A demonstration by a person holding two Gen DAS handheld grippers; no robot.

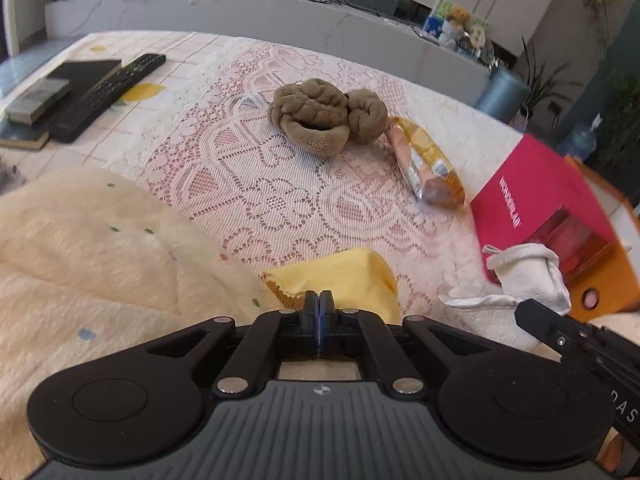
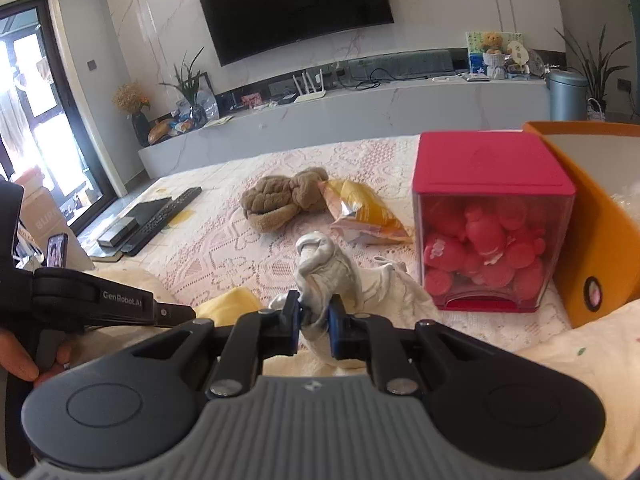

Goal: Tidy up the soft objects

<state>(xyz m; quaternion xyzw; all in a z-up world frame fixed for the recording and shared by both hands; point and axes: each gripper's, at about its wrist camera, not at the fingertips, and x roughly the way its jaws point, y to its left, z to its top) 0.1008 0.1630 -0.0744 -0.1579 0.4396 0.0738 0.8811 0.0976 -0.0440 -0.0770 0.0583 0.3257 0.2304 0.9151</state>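
Observation:
My right gripper is shut on a white cloth, held bunched just above the lace tablecloth; it also shows in the left wrist view. My left gripper is shut with its jaws together, resting at the near edge of a yellow cloth; no cloth shows between the jaws. The yellow cloth also shows in the right wrist view. A brown plush toy lies farther back in the middle of the table, also seen in the right wrist view.
A yellow snack packet lies right of the plush. A red box with pink toys and an orange bin stand at right. Remote and books lie far left. A cream blanket covers the near side.

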